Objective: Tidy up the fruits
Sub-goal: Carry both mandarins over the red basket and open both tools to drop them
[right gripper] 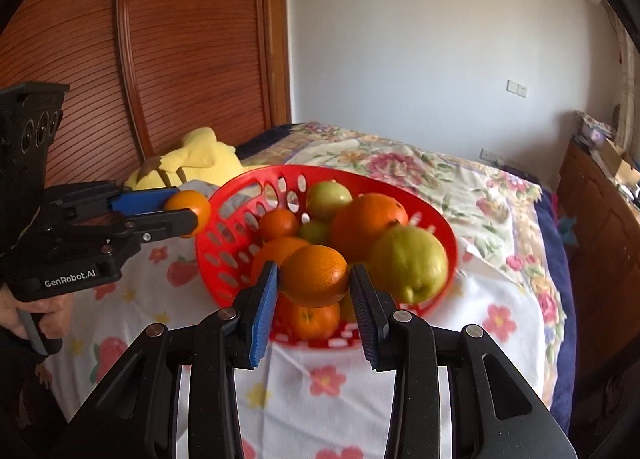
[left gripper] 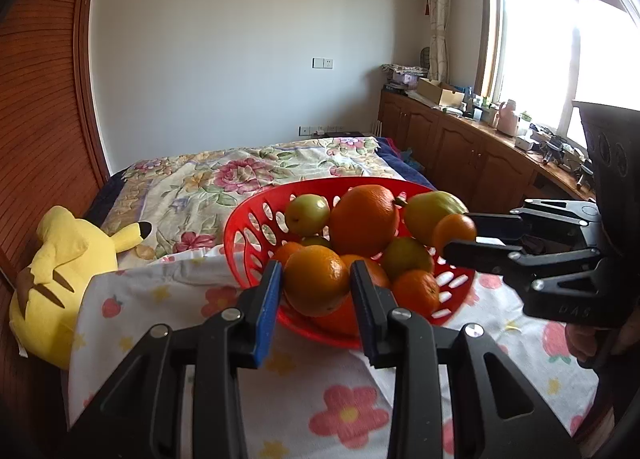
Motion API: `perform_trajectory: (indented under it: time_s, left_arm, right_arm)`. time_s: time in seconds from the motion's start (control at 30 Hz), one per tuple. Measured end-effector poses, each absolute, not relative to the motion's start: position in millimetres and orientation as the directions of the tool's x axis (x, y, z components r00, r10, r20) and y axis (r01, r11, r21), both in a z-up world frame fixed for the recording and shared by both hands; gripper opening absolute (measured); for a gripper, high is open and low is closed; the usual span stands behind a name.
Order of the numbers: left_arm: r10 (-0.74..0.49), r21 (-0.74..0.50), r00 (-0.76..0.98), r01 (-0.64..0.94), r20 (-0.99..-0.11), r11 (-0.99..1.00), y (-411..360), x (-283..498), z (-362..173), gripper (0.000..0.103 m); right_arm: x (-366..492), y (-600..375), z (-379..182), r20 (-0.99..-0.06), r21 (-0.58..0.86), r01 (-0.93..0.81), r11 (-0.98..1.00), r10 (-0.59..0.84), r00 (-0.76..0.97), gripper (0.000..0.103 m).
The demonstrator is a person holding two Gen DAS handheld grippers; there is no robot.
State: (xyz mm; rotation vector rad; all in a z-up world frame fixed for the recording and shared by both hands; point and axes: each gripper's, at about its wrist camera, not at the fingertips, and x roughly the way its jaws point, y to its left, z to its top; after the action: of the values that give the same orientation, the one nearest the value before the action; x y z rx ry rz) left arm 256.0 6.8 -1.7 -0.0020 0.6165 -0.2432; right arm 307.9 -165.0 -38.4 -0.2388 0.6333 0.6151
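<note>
A red slotted basket (left gripper: 256, 215) (right gripper: 224, 259) stands on a flower-print cloth, piled with oranges and green fruits. Among them are a big orange (left gripper: 362, 219) (right gripper: 368, 219) and a large yellow-green fruit (right gripper: 408, 263). My left gripper (left gripper: 316, 271) (right gripper: 188, 209) is shut on an orange (left gripper: 316, 291) (right gripper: 192, 205), held above the basket's left rim. My right gripper (right gripper: 315, 271) (left gripper: 458, 235) is shut on a small orange (right gripper: 314, 279) (left gripper: 454, 229), held above the basket's near-right side. Both fruits hang clear of the pile.
A yellow plush toy (left gripper: 60, 271) (right gripper: 200, 155) lies left of the basket. A floral bedspread (left gripper: 248, 171) stretches behind it. Wooden slatted doors (right gripper: 180, 59) rise on the left, and a cluttered wooden cabinet (left gripper: 460, 139) runs under the window on the right.
</note>
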Motion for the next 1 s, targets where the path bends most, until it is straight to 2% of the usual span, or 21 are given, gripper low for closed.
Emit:
perform_trajectory:
  time_s: [0.5, 1.0]
  left_arm:
    - [-0.233, -0.09, 0.763, 0.225, -0.603, 0.97, 6, 292, -22, 0.033]
    - [-0.236, -0.09, 0.768, 0.229, -0.595, 0.969, 4, 297, -21, 0.034]
  right_arm:
    - [363, -129, -56, -0.641, -0.026, -0.633, 0.773, 0.473, 0.605, 0.036]
    - [373, -117, -64, -0.647, -0.029, -0.631, 0.775, 0.467, 0.603, 0.037]
